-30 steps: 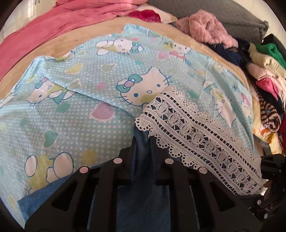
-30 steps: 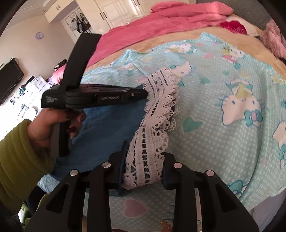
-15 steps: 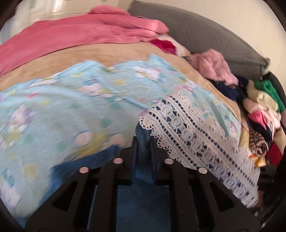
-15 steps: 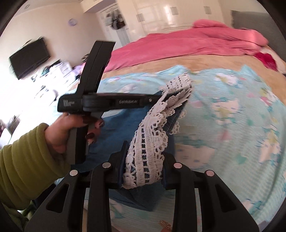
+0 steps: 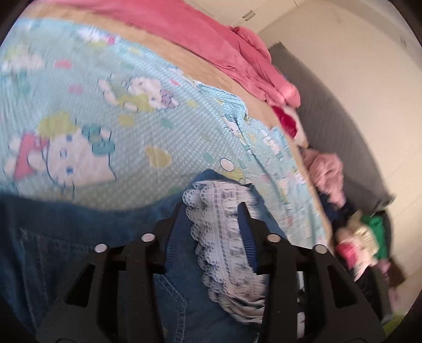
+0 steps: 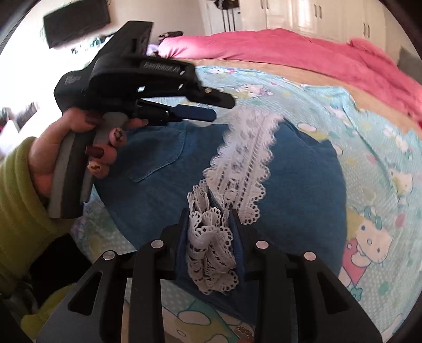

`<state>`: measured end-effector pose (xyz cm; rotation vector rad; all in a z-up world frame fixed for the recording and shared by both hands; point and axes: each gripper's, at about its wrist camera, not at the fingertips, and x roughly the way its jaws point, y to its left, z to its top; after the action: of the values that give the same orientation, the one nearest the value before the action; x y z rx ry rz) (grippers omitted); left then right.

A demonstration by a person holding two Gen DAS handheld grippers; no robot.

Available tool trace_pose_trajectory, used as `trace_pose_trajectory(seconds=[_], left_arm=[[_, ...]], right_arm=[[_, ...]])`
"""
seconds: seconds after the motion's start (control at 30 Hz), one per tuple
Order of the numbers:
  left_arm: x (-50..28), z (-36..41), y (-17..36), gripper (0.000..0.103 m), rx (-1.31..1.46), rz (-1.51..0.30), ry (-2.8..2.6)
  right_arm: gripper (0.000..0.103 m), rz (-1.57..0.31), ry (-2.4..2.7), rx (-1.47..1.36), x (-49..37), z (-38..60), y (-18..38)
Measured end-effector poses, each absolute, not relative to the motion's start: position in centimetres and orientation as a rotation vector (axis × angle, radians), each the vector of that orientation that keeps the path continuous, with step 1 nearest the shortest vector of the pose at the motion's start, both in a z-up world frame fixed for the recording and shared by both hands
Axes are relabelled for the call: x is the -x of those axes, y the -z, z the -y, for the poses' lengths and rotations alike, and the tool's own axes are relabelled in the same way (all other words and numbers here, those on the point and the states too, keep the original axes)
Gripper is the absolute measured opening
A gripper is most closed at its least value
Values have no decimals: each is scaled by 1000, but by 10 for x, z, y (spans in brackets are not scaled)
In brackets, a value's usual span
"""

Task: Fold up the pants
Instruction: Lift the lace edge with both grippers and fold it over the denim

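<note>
Right gripper (image 6: 209, 211): jaws pinched on bunched white lace trim (image 6: 211, 253) of the denim pants (image 6: 303, 190); lace strip ran forward from the jaws across the blue denim. Left gripper (image 5: 213, 204): jaws spread, lace trim and denim lying between the fingers without visible clamping; from the right wrist view, seen held above the pants by the left hand (image 6: 79, 147), blue pad (image 6: 195, 113) clear of the fabric.

Pants lay doubled over on the light-blue cartoon-print sheet (image 6: 382, 163), rear pocket (image 6: 158, 155) facing up, lace hem resting on top of the denim. Left wrist view motion-blurred; fine detail not resolved.

Beyond the sheet: tan bed cover (image 5: 224, 76), then pink blanket (image 5: 211, 39) along the far edge. To the right in the left wrist view, heap of mixed clothes (image 5: 358, 232) against a grey headboard (image 5: 343, 124). Green sleeve (image 6: 18, 200) on the left arm. Dark screen (image 6: 76, 21) on the far wall, white wardrobe doors (image 6: 316, 13) behind the bed.
</note>
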<state>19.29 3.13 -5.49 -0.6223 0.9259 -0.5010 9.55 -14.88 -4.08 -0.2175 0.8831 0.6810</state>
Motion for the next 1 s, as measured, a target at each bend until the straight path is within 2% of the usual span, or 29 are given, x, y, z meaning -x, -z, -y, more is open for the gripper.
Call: trace_pose_trajectory(seconds=[0.1, 0.2, 0.33, 0.43, 0.53, 0.57, 0.6, 0.63, 0.67, 0.73, 0.87, 1.0], left_arm=[[-198, -29, 62, 36, 636, -957, 497], [-204, -20, 64, 42, 646, -978, 513], [-212, -8, 70, 53, 615, -1026, 507], [-219, -1, 75, 62, 602, -1047, 497], [-226, 7, 75, 63, 586, -1058, 479], [-228, 11, 74, 56, 561, -1066, 465], [-230, 15, 73, 29, 532, -1076, 452], [-232, 20, 71, 13, 507, -1085, 440], [-234, 25, 69, 10, 497, -1090, 443], [-233, 32, 57, 8, 464, -1067, 463], [-221, 40, 19, 8, 375, -950, 504], [-219, 24, 23, 9, 338, -958, 423]], right_arm=[[29, -853, -669, 294, -90, 142, 42], [30, -834, -658, 308, -80, 143, 39], [46, -866, -645, 294, -78, 153, 41], [47, -888, -656, 290, -77, 156, 48], [46, -889, -658, 287, -74, 155, 54], [39, -893, -658, 278, -76, 156, 55], [33, -893, -656, 272, -77, 156, 56], [25, -892, -653, 262, -80, 159, 55], [17, -895, -657, 244, -78, 161, 53], [13, -892, -662, 171, -81, 171, 45], [13, -806, -699, 113, -77, 181, 21], [13, -781, -788, 185, -69, 152, 26]])
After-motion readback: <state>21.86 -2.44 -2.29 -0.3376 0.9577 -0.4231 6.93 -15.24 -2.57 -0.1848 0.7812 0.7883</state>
